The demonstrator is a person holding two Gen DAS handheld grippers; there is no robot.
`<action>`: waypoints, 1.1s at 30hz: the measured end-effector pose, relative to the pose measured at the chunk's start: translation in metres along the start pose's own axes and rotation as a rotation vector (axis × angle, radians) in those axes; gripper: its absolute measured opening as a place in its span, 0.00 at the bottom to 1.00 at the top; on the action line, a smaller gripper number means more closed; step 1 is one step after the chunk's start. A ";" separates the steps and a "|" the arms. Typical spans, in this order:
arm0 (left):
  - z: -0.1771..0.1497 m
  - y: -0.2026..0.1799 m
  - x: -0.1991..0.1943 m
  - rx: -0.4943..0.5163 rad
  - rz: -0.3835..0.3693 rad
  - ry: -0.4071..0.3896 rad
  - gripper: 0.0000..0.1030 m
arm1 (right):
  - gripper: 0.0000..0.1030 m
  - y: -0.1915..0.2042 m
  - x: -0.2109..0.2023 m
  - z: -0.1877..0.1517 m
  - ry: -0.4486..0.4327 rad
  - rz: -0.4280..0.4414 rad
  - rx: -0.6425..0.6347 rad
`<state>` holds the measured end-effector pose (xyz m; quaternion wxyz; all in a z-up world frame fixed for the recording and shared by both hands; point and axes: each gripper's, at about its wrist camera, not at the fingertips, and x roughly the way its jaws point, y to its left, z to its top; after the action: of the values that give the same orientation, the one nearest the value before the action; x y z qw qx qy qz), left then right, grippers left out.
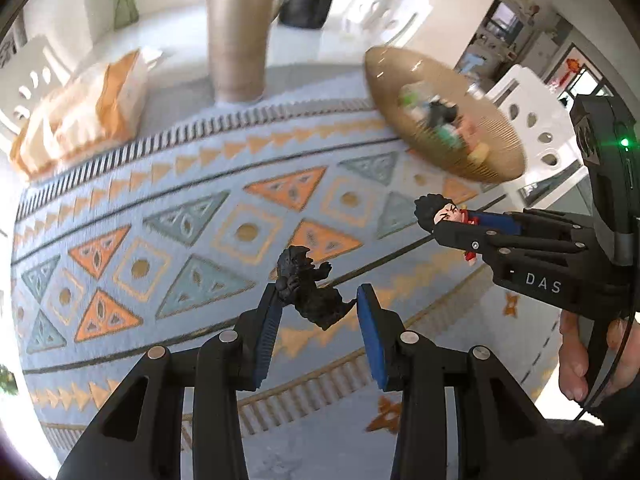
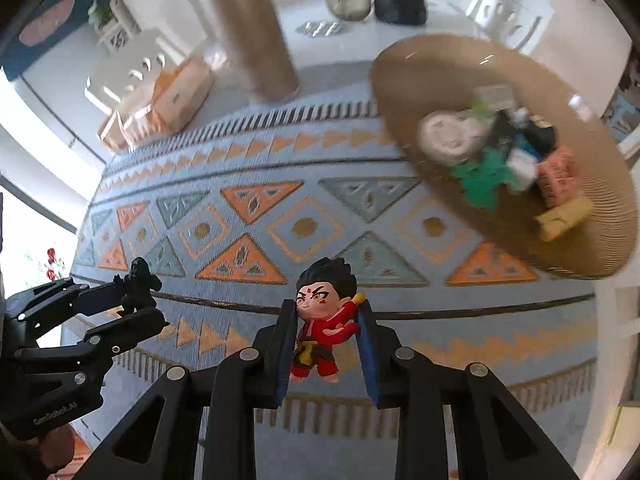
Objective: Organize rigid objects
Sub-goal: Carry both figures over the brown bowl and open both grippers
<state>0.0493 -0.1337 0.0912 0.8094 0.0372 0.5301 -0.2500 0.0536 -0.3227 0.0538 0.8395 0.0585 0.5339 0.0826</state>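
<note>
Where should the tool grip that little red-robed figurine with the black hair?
Grip the red-robed figurine across its torso, coming from below its feet along its length. The big head flares above the narrow body, so pads on the flanks seat under it. The right tool already holds it that way, one raised arm against the right pad.

Both cams sit right behind their own fingers, looking forward and down at the patterned cloth (image 1: 200, 216) on the tabletop from pretty close. Left view faces forward-right, right view forward-left, so each catches the other tool. Both share the cloth, brown plate (image 2: 500, 80) and tall jar (image 1: 240, 40).
</note>
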 end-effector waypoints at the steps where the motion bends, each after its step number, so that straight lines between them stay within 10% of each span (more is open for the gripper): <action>1: 0.003 -0.004 -0.003 0.003 -0.006 -0.009 0.34 | 0.27 0.000 -0.006 0.000 -0.013 0.004 0.002; 18: 0.152 -0.127 -0.042 0.212 -0.079 -0.309 0.34 | 0.27 -0.103 -0.125 0.070 -0.332 -0.163 0.095; 33: 0.201 -0.161 0.054 0.159 -0.089 -0.188 0.34 | 0.27 -0.196 -0.095 0.100 -0.258 -0.147 0.201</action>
<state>0.1629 -0.3591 0.1644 0.8381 0.0541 0.4314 -0.3295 0.1199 -0.5349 0.1440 0.8947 0.1132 0.4301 -0.0408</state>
